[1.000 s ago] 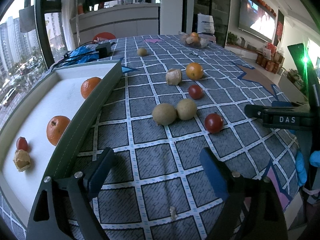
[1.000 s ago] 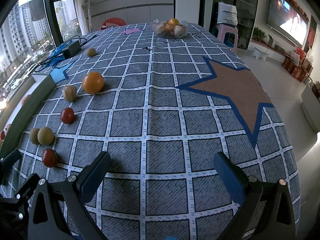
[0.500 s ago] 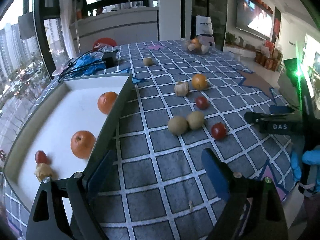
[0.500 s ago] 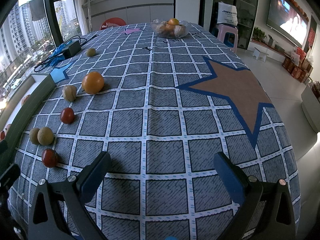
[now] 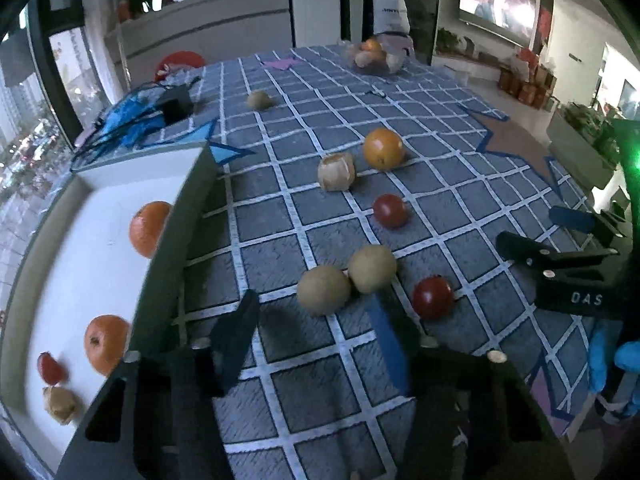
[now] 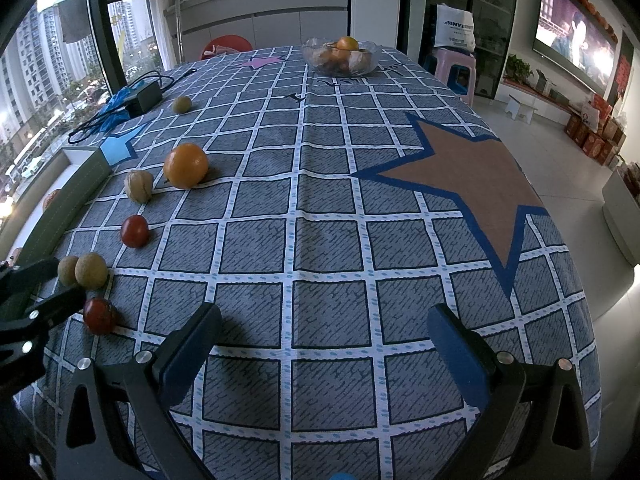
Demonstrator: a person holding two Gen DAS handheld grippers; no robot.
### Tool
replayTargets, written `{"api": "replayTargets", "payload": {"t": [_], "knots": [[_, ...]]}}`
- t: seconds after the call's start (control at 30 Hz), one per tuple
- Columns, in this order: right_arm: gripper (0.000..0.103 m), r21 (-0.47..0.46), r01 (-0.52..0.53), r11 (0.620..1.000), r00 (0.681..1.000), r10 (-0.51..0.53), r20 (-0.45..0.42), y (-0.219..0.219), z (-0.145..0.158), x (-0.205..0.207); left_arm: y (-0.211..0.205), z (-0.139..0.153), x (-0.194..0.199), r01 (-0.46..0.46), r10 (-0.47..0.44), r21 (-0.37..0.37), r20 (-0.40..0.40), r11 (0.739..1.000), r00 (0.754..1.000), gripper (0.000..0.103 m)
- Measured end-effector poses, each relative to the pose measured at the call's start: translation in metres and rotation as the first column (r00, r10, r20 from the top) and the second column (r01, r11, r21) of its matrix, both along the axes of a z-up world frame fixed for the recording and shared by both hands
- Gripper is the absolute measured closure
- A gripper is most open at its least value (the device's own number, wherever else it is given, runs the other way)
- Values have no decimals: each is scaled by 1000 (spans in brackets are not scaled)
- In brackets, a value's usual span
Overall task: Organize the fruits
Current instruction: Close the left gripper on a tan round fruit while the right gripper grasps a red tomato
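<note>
My left gripper (image 5: 316, 344) is open and empty, just short of two tan round fruits (image 5: 324, 290) that touch each other on the checked cloth. A red tomato (image 5: 433, 298) lies to their right and another tomato (image 5: 390, 211) beyond. An orange (image 5: 383, 149) and a husked fruit (image 5: 336, 171) lie farther back. The white tray (image 5: 168, 232) at left holds two oranges (image 5: 148, 228), a tomato and a husked fruit. My right gripper (image 6: 320, 344) is open and empty over bare cloth; the same loose fruits (image 6: 91, 270) show at its left.
A glass bowl of fruit (image 6: 340, 56) stands at the table's far end. A small tan fruit (image 6: 182, 104) lies near a black adapter with cables (image 6: 146, 94). A brown star patch (image 6: 476, 176) is on the right. The table edge drops off at right.
My left gripper has moved forward and right, closer to the two tan fruits, and its view has tilted. The right gripper has not moved; the left gripper's tip now shows at its left edge.
</note>
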State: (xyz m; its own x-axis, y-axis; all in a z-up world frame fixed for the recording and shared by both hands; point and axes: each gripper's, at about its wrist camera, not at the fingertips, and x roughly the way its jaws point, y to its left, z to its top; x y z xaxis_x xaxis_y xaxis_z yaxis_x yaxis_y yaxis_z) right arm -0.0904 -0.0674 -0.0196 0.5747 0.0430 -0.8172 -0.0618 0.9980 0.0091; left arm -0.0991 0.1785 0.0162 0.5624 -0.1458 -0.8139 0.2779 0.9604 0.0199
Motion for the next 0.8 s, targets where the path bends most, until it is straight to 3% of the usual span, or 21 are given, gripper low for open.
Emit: {"api": "replayTargets", "payload": {"t": [0.13, 0.5, 0.67, 0.8], "knots": [[0, -1, 0, 1000, 1000, 0, 0, 0, 0, 0, -5, -2, 1, 24, -24, 2, -2, 1000, 1000, 73], [0, -11, -42, 999, 999, 41, -8, 7, -1, -3, 2, 1, -21, 22, -21, -13, 44, 1000, 999, 73], [0, 73, -153, 986, 988, 153, 8, 38, 9, -21, 17, 7, -46, 2, 0, -30, 83, 1000, 997, 73], [1, -17, -264, 964, 963, 265, 48, 84, 17, -33, 29, 17, -61, -14, 19, -43, 117, 999, 993, 73]]}}
